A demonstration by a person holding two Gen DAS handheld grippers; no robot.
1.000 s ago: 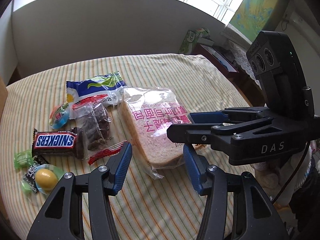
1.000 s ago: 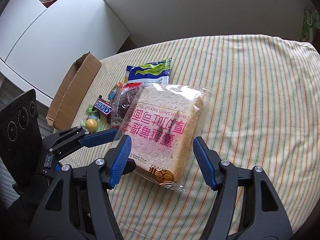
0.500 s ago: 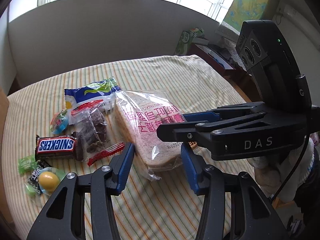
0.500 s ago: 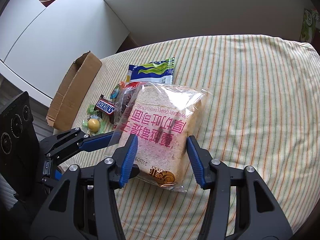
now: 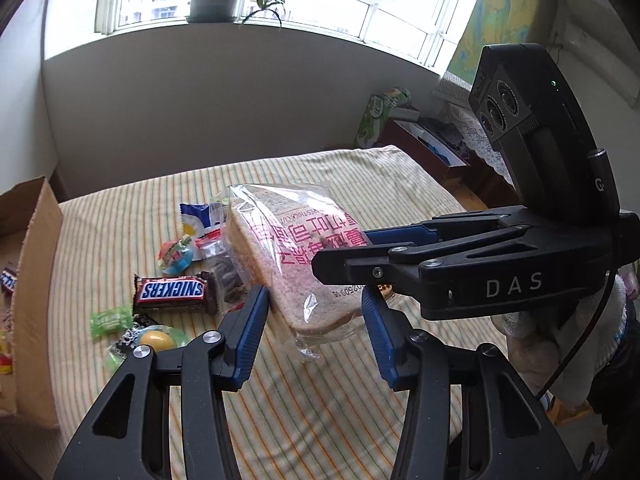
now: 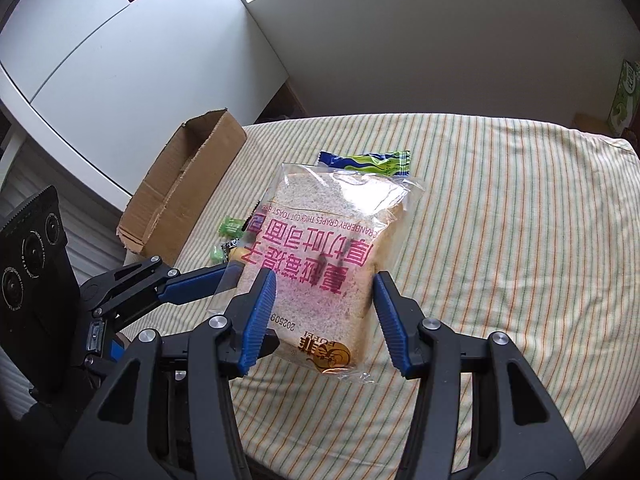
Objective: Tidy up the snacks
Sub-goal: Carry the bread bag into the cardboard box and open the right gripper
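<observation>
A bagged slice of toast bread (image 5: 288, 264) with pink print hangs tilted above the striped tablecloth (image 5: 120, 220). My left gripper (image 5: 314, 312) is shut on its near end, blue pads pressing both sides. My right gripper (image 6: 322, 296) is shut on the bread (image 6: 320, 248) too, coming in from the right side in the left wrist view. On the cloth to the left lie a Snickers bar (image 5: 170, 291), a dark cake in clear wrap (image 5: 224, 276), a blue and white packet (image 5: 196, 216), a green candy (image 5: 108, 320) and a yellow candy (image 5: 154, 340).
An open cardboard box (image 6: 180, 188) stands at the table's left edge, with a few snacks inside in the left wrist view. A white cabinet (image 6: 120, 60) is behind it. A green carton (image 5: 380, 120) and shelves are past the far right corner.
Both grippers narrowed onto the bread bag, then rose with it. The bag left the cloth and now hangs tilted between them. The box came into the left wrist view.
</observation>
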